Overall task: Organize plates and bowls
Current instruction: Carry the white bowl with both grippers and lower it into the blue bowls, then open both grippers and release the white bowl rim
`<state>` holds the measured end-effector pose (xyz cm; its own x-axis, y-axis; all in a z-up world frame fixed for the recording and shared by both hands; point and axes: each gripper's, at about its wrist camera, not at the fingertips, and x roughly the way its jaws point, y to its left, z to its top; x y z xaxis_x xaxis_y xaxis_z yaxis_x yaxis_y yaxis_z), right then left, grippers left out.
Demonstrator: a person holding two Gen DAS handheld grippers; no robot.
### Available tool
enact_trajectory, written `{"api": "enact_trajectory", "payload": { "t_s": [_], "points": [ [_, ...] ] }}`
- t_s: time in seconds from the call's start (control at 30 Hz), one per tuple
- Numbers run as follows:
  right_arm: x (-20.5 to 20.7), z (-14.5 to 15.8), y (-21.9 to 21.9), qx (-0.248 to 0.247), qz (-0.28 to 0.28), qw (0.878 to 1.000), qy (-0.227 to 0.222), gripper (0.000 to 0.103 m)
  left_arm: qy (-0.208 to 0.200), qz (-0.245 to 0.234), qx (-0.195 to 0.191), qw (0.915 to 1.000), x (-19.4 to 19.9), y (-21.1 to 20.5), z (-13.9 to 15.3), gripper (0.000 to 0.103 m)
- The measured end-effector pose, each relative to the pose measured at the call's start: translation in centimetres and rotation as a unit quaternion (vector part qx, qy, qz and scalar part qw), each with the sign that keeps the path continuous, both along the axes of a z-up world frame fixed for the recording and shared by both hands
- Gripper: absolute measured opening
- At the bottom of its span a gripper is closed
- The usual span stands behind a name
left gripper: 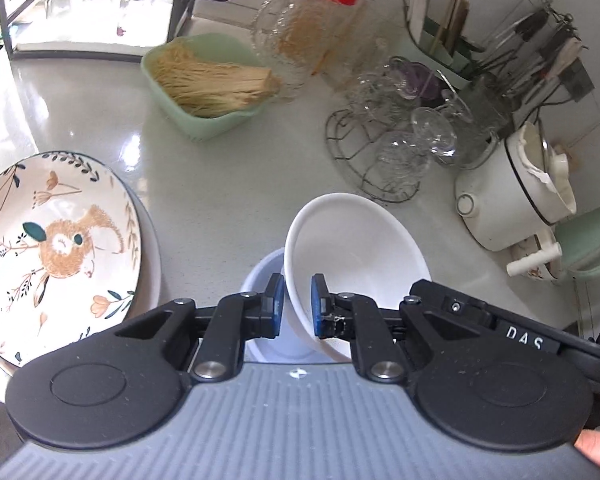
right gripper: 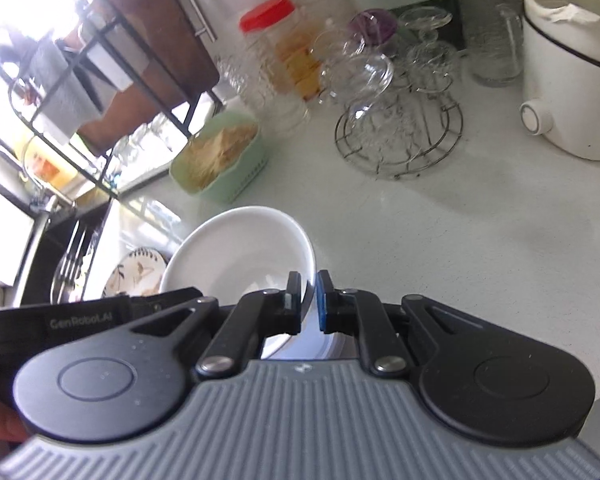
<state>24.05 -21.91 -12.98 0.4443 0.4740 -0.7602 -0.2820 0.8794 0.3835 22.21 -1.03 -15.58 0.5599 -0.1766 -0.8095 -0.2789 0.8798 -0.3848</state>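
Observation:
A white bowl (left gripper: 352,248) (right gripper: 236,256) hangs tilted over the counter, held at two sides of its rim. My left gripper (left gripper: 297,292) is shut on the rim's left side. My right gripper (right gripper: 309,288) is shut on the opposite edge, and its black body (left gripper: 520,332) shows at the right of the left wrist view. Just below the held bowl sits a second pale bowl (left gripper: 266,272) (right gripper: 320,346), mostly hidden. A floral plate (left gripper: 56,240) (right gripper: 136,272) lies to the left on top of a plain plate (left gripper: 152,264).
Behind stand a green basket of dry noodles (left gripper: 204,80), a red-lidded jar (left gripper: 320,20), a wire rack of glass cups (left gripper: 388,152), a white pot (left gripper: 508,200) and a utensil holder (left gripper: 540,52). Forks (right gripper: 68,268) lie by the sink at the left.

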Motion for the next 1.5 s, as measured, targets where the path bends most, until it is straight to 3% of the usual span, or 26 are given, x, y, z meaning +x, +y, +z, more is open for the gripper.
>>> {"api": "enact_trajectory", "payload": {
  "t_s": [0.27,0.47,0.97,1.13,1.5],
  "points": [
    [-0.1,-1.8,1.0,-0.03,0.014,0.999,0.029,0.013,0.009,0.001,0.001,1.0,-0.7,0.5,-1.5,0.015],
    [-0.1,-2.1,1.1,-0.043,0.023,0.998,0.033,0.013,0.018,-0.005,0.012,0.9998,-0.4,0.0,-2.4,0.015],
    [0.2,-2.8,1.3,-0.06,0.036,0.997,0.044,0.013,0.031,0.011,-0.002,0.9995,-0.7,0.7,-3.2,0.015],
    [0.3,-2.5,1.1,-0.049,0.036,0.997,0.042,0.013,0.023,0.039,-0.013,0.9989,-1.4,2.1,-3.0,0.039],
    [0.7,-3.5,0.5,-0.036,0.031,0.997,0.061,0.014,0.042,0.044,-0.039,0.9974,-1.4,2.9,-5.0,0.039]
  ]
}}
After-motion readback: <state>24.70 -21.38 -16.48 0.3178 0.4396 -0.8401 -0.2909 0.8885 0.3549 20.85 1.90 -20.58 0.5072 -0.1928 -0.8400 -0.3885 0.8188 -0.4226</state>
